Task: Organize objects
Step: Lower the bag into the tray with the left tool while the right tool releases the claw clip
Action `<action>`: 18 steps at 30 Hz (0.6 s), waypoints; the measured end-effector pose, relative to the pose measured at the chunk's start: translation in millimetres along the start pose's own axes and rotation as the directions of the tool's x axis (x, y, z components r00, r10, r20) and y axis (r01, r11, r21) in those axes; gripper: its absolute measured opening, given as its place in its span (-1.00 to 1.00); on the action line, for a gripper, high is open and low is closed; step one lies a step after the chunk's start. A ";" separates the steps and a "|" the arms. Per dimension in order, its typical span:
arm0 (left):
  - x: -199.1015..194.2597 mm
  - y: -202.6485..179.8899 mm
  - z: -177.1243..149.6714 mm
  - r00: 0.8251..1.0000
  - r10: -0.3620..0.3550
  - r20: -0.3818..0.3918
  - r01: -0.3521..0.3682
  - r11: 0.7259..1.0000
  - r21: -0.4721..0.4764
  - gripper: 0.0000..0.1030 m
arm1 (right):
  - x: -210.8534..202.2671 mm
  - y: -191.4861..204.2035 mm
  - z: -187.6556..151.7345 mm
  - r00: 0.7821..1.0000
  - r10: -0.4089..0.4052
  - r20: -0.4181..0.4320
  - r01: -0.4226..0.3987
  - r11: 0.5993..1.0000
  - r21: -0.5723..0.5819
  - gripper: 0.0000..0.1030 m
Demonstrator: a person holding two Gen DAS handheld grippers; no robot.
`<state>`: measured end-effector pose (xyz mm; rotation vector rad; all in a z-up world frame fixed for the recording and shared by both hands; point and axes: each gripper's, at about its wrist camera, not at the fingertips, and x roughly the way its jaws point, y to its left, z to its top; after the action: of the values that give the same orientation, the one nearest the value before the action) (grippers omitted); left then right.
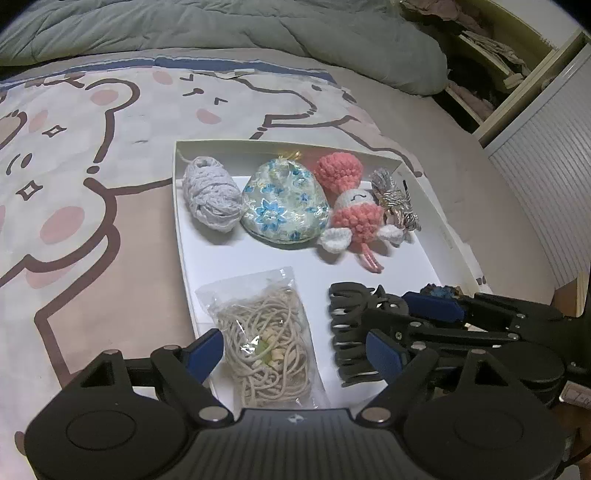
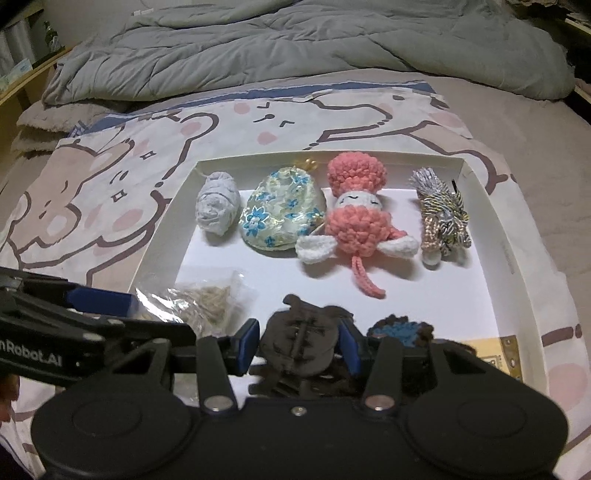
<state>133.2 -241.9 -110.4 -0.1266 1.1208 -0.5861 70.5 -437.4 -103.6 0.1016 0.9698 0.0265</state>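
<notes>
A white shallow box lies on the bed. In its back row are a grey yarn ball, a floral pouch, a pink crochet doll and a silver tassel bundle. In front lie a clear bag of cord and a black claw hair clip. My left gripper is open around the bag. My right gripper has its fingers on both sides of the clip.
A blue and brown crochet piece lies in the box right of the clip. A grey duvet is bunched at the far end of the bed. Shelves stand at the far right.
</notes>
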 end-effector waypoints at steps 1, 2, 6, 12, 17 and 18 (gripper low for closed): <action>-0.2 0.2 0.2 1.000 -0.002 -0.001 0.002 1.000 -0.002 0.65 | -0.7 -0.9 0.8 1.000 0.003 0.001 -0.003 1.000 0.013 -0.06; -0.4 -0.3 0.0 1.000 -0.004 -0.002 0.004 1.000 -0.002 0.65 | -1.2 -1.9 1.3 1.000 0.006 0.001 -0.006 1.000 0.023 -0.06; -2.8 -1.2 -0.7 1.000 -0.007 -0.002 0.007 1.000 0.003 0.65 | -3.6 -2.2 2.1 1.000 0.017 0.003 -0.017 0.999 0.042 -0.06; -12.0 -1.8 0.7 1.000 -0.013 0.018 0.012 1.000 0.016 0.65 | -11.9 -2.0 4.6 0.999 0.026 0.019 -0.027 0.997 0.071 -0.05; -25.1 -3.3 3.2 0.999 0.001 0.050 -0.004 0.999 0.045 0.65 | -22.3 -7.1 9.3 0.999 0.022 0.048 -0.028 0.991 0.133 0.03; -27.7 -2.7 3.8 0.999 0.003 0.054 -0.006 0.999 0.048 0.65 | -25.4 -7.6 10.3 0.998 0.015 0.055 -0.023 0.989 0.143 0.03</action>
<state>127.1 -231.0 -85.2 -0.0976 1.0534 -0.6023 64.5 -447.4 -77.6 0.2428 0.9160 -0.0284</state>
